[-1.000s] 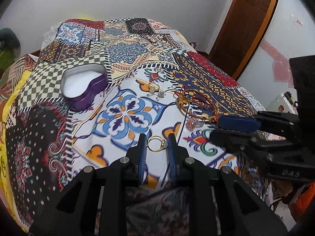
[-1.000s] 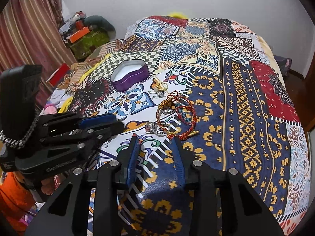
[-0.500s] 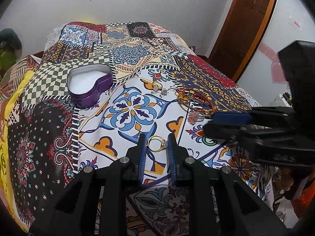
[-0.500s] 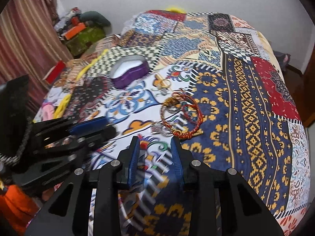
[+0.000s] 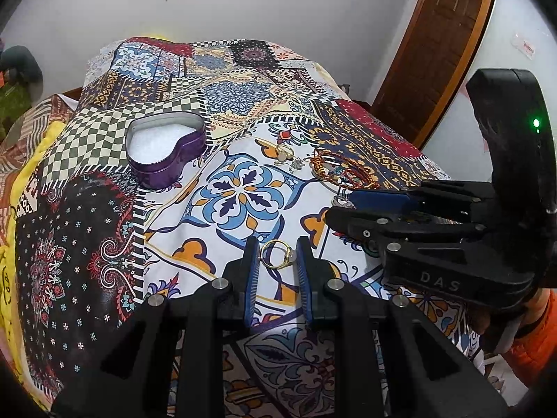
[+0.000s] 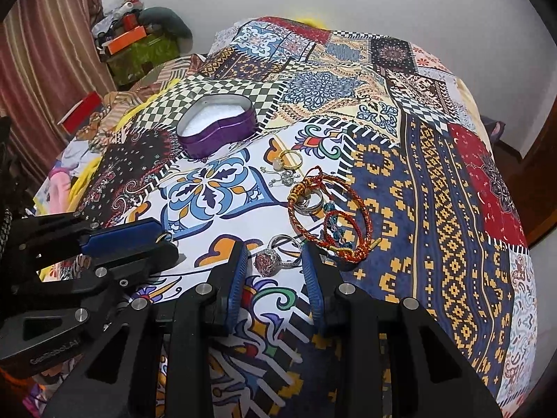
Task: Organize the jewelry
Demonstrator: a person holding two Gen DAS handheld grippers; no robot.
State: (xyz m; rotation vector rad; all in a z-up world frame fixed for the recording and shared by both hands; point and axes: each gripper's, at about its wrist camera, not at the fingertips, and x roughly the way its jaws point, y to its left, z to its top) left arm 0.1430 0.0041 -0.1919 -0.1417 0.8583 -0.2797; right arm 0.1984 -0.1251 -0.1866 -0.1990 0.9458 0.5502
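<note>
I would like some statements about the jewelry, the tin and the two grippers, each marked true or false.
1. The left gripper holds a gold ring between its fingers. True.
2. The heart-shaped tin has its lid on. False: it is open, with white lining showing.
3. The red-stone ring lies inside the tin. False: it lies on the bedspread, between the open fingers of the right gripper.
4. The braided bracelets lie on the bedspread. True.

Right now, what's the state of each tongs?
Left tongs: shut on a thin gold ring with a small stone.
Right tongs: open, straddling a silver ring with a reddish stone.
</note>
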